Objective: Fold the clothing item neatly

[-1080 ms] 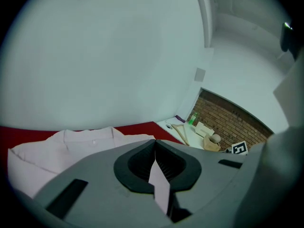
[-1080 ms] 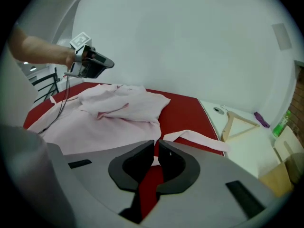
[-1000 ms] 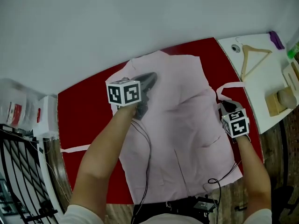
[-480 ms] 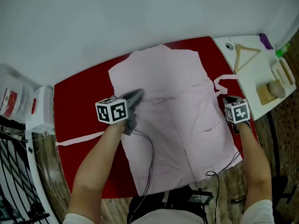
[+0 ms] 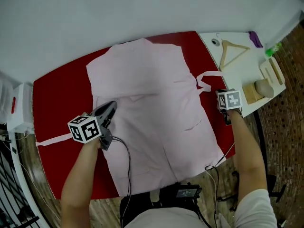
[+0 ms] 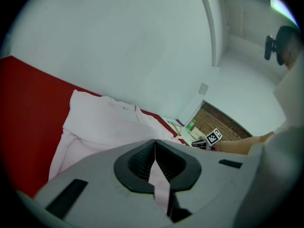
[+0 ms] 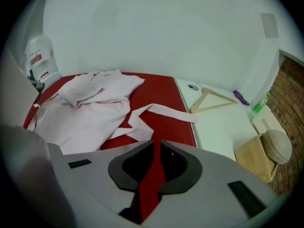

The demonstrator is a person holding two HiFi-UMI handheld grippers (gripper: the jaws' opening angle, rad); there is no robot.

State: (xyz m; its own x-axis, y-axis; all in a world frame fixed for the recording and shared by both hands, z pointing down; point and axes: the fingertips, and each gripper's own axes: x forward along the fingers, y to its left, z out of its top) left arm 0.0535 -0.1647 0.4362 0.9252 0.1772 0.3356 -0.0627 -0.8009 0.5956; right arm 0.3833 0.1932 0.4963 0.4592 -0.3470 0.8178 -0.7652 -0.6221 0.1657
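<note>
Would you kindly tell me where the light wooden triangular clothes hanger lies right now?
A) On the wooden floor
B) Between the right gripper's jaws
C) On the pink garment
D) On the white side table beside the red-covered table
D: the light wooden triangular clothes hanger lies on the white side table, just past the right edge of the red-covered table in the head view, apart from the pink garment.

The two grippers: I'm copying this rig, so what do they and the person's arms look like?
The left gripper and right gripper are both grey shells with black ribbed pads. Each carries a white cube with black square markers: left cube, right cube. A thin black cable trails from the left one. The forearms are bare, and a white sleeve shows on the right arm.
</note>
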